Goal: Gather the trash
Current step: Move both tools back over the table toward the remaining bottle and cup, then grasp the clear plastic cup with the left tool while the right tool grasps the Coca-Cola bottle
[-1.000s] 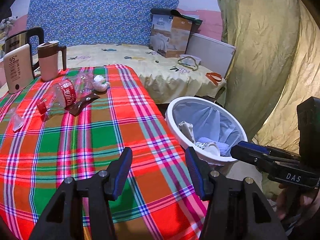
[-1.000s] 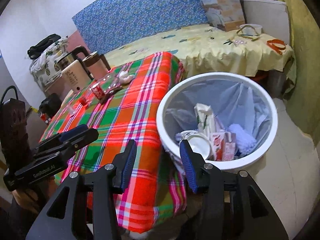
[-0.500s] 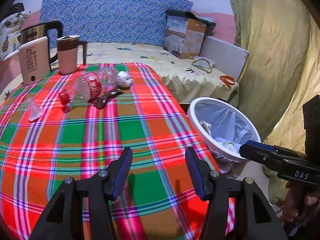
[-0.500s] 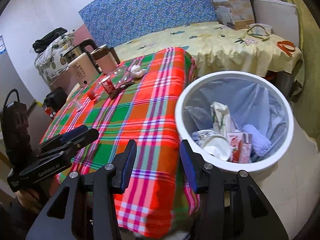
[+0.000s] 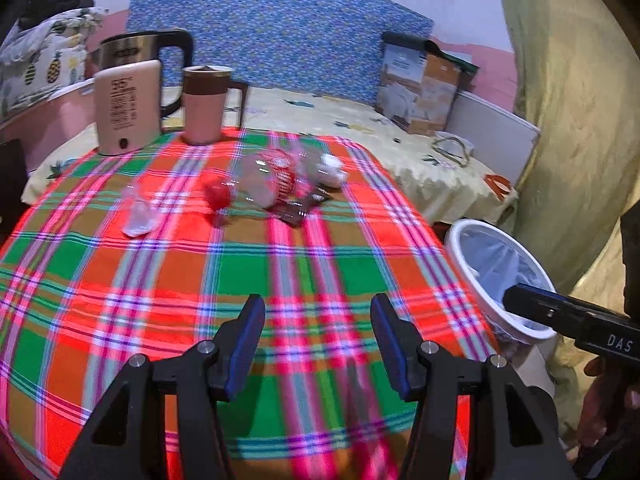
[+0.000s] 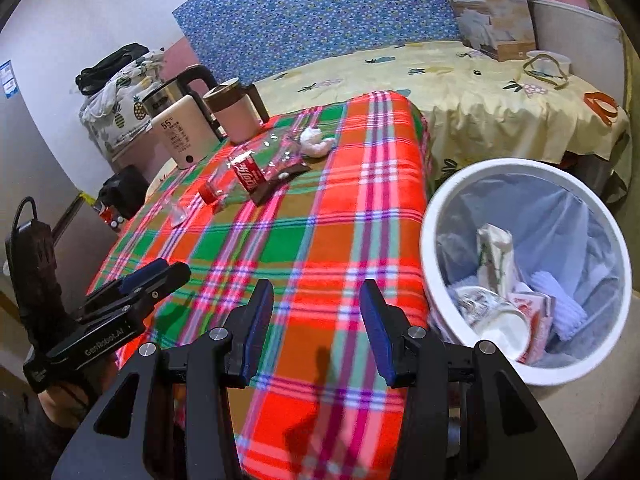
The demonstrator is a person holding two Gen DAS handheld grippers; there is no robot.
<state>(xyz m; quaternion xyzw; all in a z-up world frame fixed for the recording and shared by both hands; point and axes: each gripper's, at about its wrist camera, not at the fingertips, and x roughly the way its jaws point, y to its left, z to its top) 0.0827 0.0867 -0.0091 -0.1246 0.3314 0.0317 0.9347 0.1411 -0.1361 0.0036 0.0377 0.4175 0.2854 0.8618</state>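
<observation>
My table under its red-and-green plaid cloth (image 5: 280,280) carries a clear crushed cola bottle (image 5: 264,184), brown wrapper (image 5: 298,210), white crumpled tissue (image 5: 332,168), cream kettle (image 5: 128,112) and pink mug (image 5: 204,104).

"55" on the front of the cream kettle base (image 6: 179,135), white Coca-Cola writing on the red label of the clear bottle (image 6: 249,173), "GenRobot.AI" on the side of the left gripper (image 6: 154,280), "DAS" on the side of the right gripper (image 5: 528,303)
</observation>
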